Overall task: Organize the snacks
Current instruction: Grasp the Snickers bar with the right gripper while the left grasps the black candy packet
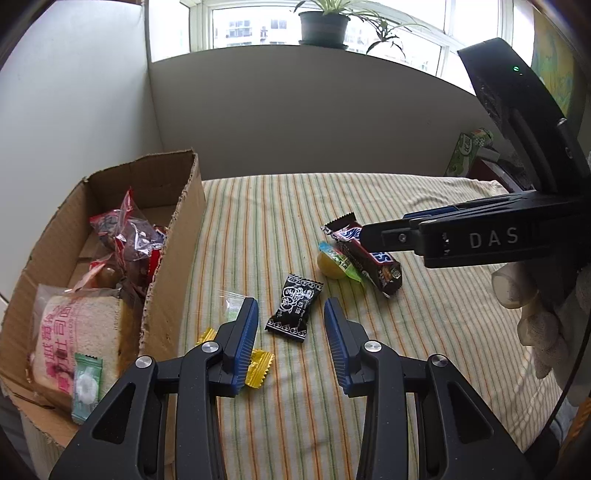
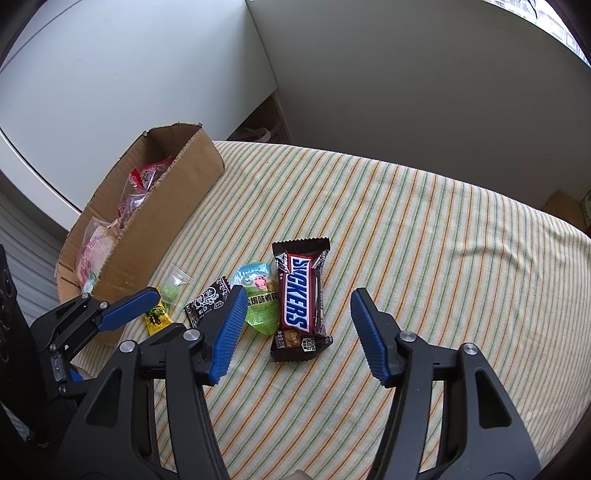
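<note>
The left gripper (image 1: 290,325), black with blue ribbed pads, stands released in the lower middle of the left wrist view, its jaws spread wide on either side of a small black candy wrapper with white print (image 1: 294,308) that lies flat on the green-and-orange striped cloth (image 1: 424,332). Nothing sits between the pads. Just under the left pad lies a yellow foil candy (image 1: 258,363), and beside it a clear small wrapper with a green sweet (image 1: 231,302).

At the left of that frame stands an open brown cardboard box (image 1: 173,258) with torn edges. Inside it are a wrapped slice of bread with pink print (image 1: 74,332), a small green-and-white candy packet (image 1: 86,384) leaning on the bread, and crinkled red-and-clear snack bags (image 1: 129,236).

The right gripper (image 2: 295,325), of the same make, is also released. In the right wrist view its jaws hang open around a brown Snickers bar (image 2: 299,299) lying on the cloth at the centre of the frame; whether the pads touch the bar cannot be told. Touching the bar's left side is a green jelly cup with a light blue lid (image 2: 260,299), partly hidden by the left pad.

A dark potted plant (image 1: 323,26) stands on the windowsill at the top of the left wrist view.
</note>
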Demonstrator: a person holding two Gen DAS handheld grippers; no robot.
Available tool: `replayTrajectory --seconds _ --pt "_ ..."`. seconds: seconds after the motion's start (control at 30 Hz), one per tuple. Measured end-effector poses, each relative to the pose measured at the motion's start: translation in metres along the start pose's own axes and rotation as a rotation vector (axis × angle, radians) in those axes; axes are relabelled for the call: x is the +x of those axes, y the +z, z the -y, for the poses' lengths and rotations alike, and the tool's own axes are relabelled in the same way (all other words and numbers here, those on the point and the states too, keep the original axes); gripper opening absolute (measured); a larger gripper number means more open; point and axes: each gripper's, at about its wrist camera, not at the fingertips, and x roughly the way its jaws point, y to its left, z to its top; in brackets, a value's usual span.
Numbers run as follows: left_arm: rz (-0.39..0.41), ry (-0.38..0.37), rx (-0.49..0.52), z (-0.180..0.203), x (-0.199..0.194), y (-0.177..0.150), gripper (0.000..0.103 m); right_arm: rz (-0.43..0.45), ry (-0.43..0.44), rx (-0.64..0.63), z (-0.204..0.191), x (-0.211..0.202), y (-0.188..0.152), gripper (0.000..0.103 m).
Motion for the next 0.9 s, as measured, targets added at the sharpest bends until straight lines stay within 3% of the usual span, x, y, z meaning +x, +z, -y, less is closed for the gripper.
replayTrajectory --seconds 0.3,0.6,0.77,0.9 --pt "-0.059 0.008 0.008 0.008 0.024 0.002 0.036 -0.020 0.061 0.010 0.013 0.022 -0.003 0.055" --pt "-0.088 0.035 0.015 0.010 0.039 0.002 0.035 -0.036 0.066 -0.013 0.014 0.032 -0.001 0.051" --pt "-0.083 0.046 0.023 0.011 0.040 0.003 0.026 -0.046 0.035 -0.030 0.013 0.032 -0.004 0.034" --pt "-0.079 0.053 0.031 0.014 0.040 0.003 0.024 -0.048 0.016 -0.029 0.013 0.030 -0.008 0.031"
